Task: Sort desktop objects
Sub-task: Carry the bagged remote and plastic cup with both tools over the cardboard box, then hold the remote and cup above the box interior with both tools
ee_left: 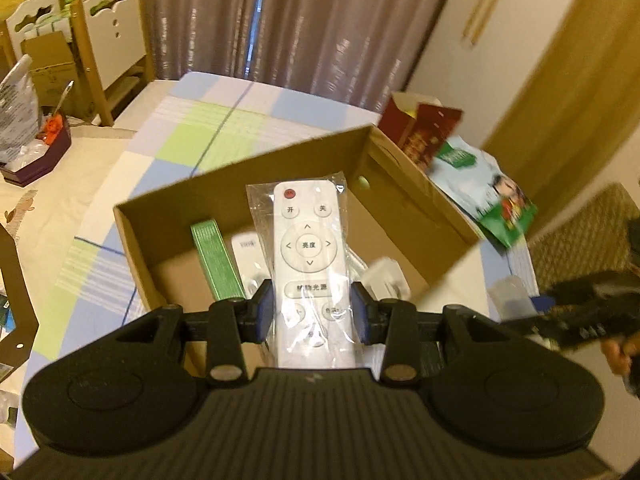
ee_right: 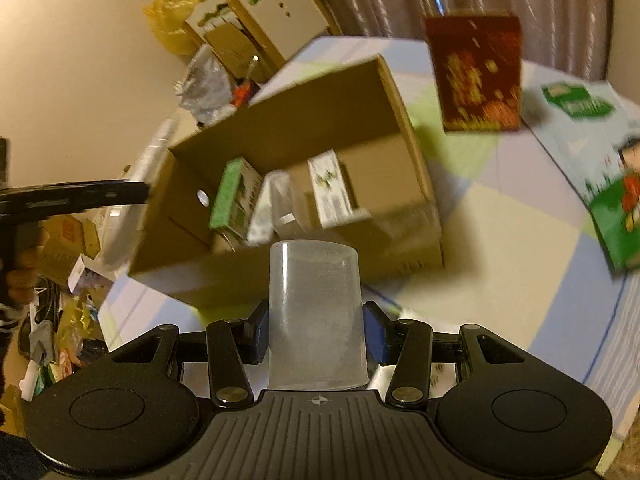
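My left gripper (ee_left: 312, 312) is shut on a white remote control (ee_left: 309, 256) wrapped in clear plastic, held over the open cardboard box (ee_left: 240, 184). Inside the box lie a green box (ee_left: 216, 258) and white items (ee_left: 246, 256). My right gripper (ee_right: 316, 328) is shut on a translucent plastic cup (ee_right: 316, 312), held just in front of the same cardboard box (ee_right: 400, 128), which holds a green-edged box (ee_right: 234, 196) and a white carton (ee_right: 330, 188). The right gripper shows blurred at the right of the left wrist view (ee_left: 592, 312).
The table (ee_left: 132, 172) has a checked cloth. A red box (ee_right: 476, 76) stands beyond the cardboard box, with a green and blue packet (ee_right: 600, 160) to the right. A dark tray with clutter (ee_left: 36, 152) sits far left. White chairs (ee_left: 104, 32) stand by the curtain.
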A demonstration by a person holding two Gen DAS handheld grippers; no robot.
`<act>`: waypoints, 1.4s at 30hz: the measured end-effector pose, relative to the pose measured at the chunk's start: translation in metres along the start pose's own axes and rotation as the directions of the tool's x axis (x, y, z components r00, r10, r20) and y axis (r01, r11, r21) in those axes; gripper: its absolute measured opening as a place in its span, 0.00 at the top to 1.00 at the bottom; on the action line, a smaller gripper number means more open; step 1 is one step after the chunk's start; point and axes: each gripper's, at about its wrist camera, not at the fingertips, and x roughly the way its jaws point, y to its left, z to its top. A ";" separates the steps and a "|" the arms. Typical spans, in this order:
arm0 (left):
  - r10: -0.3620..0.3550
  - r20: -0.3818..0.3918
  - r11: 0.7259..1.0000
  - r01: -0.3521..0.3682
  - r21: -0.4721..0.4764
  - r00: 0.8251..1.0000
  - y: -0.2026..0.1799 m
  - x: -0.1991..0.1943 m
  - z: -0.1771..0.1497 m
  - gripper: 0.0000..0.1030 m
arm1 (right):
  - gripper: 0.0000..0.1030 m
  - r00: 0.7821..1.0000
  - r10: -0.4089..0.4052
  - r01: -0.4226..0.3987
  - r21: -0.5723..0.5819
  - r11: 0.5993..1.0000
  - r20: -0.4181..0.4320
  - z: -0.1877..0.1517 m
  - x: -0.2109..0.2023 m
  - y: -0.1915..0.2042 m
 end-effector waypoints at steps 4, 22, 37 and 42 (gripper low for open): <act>0.012 -0.010 0.999 -0.013 -0.036 1.000 0.004 0.025 0.016 0.66 | 0.55 0.999 0.010 -0.009 -0.036 0.999 0.040 0.026 -0.002 0.014; 0.031 -0.139 0.956 -0.070 -0.284 0.990 0.041 0.127 0.028 0.66 | 0.55 0.997 -0.061 0.056 -0.108 0.993 -0.037 0.102 0.065 0.015; 0.057 -0.170 0.953 -0.104 -0.285 0.984 0.047 0.144 0.025 0.66 | 0.55 0.988 -0.112 0.099 -0.127 0.987 -0.105 0.108 0.097 0.000; 0.057 -0.177 0.953 -0.106 -0.282 0.982 0.048 0.148 0.024 0.66 | 0.55 0.987 -0.119 0.105 -0.130 0.986 -0.109 0.108 0.099 -0.001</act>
